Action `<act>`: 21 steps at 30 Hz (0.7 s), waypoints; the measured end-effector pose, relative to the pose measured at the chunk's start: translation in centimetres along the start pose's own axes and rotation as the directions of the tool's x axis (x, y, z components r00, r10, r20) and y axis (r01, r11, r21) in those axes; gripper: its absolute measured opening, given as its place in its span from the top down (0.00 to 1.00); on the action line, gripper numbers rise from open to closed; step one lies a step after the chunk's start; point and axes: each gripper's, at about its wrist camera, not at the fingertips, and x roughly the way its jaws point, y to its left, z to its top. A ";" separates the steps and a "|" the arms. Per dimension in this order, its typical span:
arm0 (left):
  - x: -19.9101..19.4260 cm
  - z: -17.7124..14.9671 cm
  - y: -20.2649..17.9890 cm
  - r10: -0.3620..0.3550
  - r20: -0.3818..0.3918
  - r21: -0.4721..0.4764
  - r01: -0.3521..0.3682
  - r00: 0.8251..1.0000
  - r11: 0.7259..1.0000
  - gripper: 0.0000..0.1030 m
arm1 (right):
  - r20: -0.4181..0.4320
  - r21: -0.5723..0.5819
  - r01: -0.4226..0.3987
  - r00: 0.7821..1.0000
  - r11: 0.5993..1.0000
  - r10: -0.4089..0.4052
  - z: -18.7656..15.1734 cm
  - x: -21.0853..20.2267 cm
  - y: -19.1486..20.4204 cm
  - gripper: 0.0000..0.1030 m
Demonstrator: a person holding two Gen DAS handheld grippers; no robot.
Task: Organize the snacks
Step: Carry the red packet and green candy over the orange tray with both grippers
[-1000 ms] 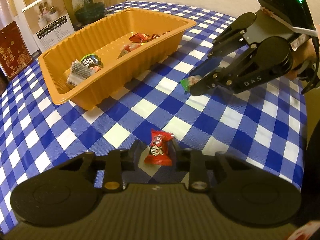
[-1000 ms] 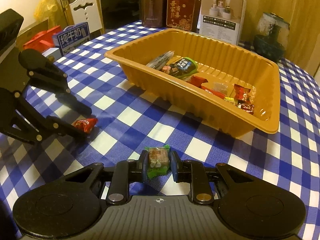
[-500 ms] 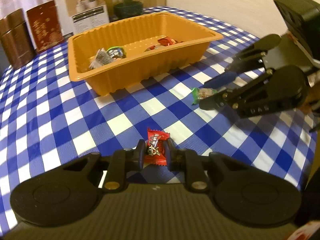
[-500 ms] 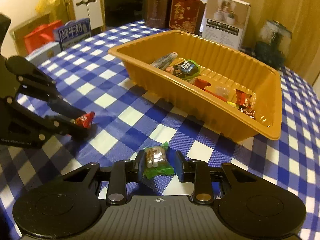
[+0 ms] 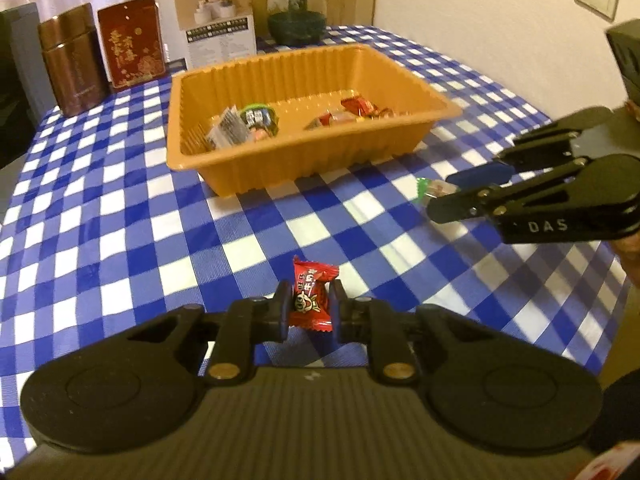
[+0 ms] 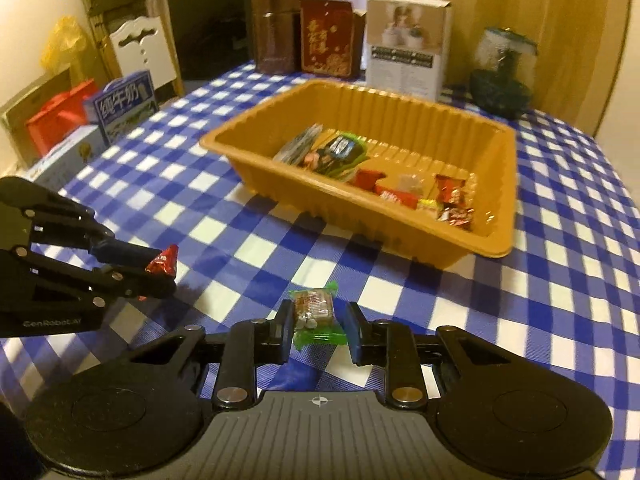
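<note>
Left claw: clenched on the red candy, which stands upright between the pads. One second earlier the jaws stood wide around this candy as it lay on the counter; they have since closed, and the candy is now carried clear of the checked cloth.

Right claw: grasping the green-wrapped sweet. The left pad presses the wrapper; a narrow gap shows at the right pad, so the hold appears looser than on the left side. Its jaws have just been closing slightly, with the sweet between them. The sweet sits higher above the cloth than in the earlier view.

Beyond both claws stands the orange tray, near the middle of the counter, already holding several wrapped snacks along its floor. At the far edge stand a brown canister, a red box, a white carton and a glass jar.

Assessment: both pickups appear complete. The remaining step is probably transport over the tray rim and release. The looser right-side hold could let the sweet slip in transit.
</note>
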 end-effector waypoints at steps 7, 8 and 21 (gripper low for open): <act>-2.0 2.5 -0.6 0.021 0.022 -0.045 -0.020 1.000 0.999 0.83 | 0.036 0.076 0.012 0.999 0.997 -0.014 0.9 -3.1 0.0 0.73; -2.3 2.9 -0.6 0.025 0.024 -0.056 -0.024 0.999 0.998 0.83 | 0.038 0.090 0.014 0.999 0.996 -0.017 1.0 -3.4 -0.1 0.73; -3.6 6.7 -0.9 0.046 0.044 -0.153 -0.038 0.998 0.987 0.83 | 0.064 0.209 0.074 0.994 0.975 -0.090 2.2 -6.9 -2.2 0.74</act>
